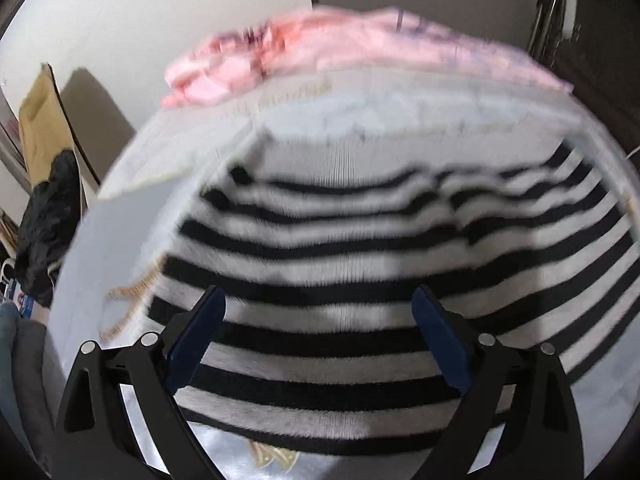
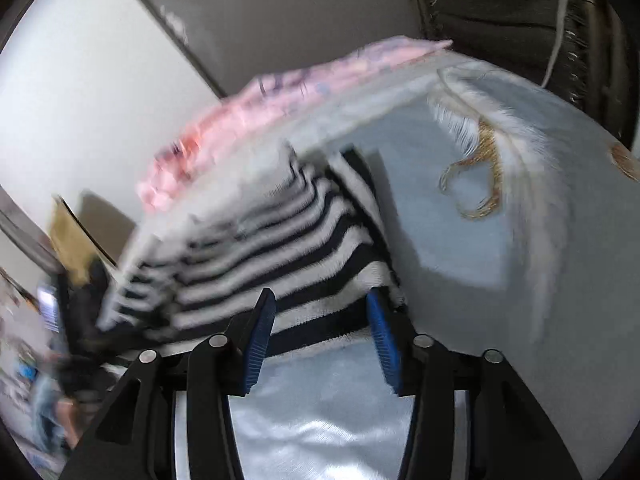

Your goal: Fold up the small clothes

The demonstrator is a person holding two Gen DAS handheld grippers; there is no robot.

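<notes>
A black-and-white striped knit garment [image 1: 340,240] lies spread flat on a pale blue tablecloth [image 1: 116,240] with gold embroidery. My left gripper [image 1: 318,294] hangs over the garment's near middle, its jaws wide apart and nothing pinched between the blue pads. In the right wrist view the same striped garment [image 2: 280,240] runs off to the left. My right gripper [image 2: 320,296] stands at its near right corner, jaws partly apart, with the striped hem lying flat between the fingers. Both views are blurred.
A pile of pink clothes [image 1: 320,48] [image 2: 240,120] sits along the far edge of the tablecloth [image 2: 500,260]. A pale folded cloth [image 1: 380,108] lies just behind the striped garment. A cardboard box [image 1: 40,120] and a black bag [image 1: 48,220] stand left of the table.
</notes>
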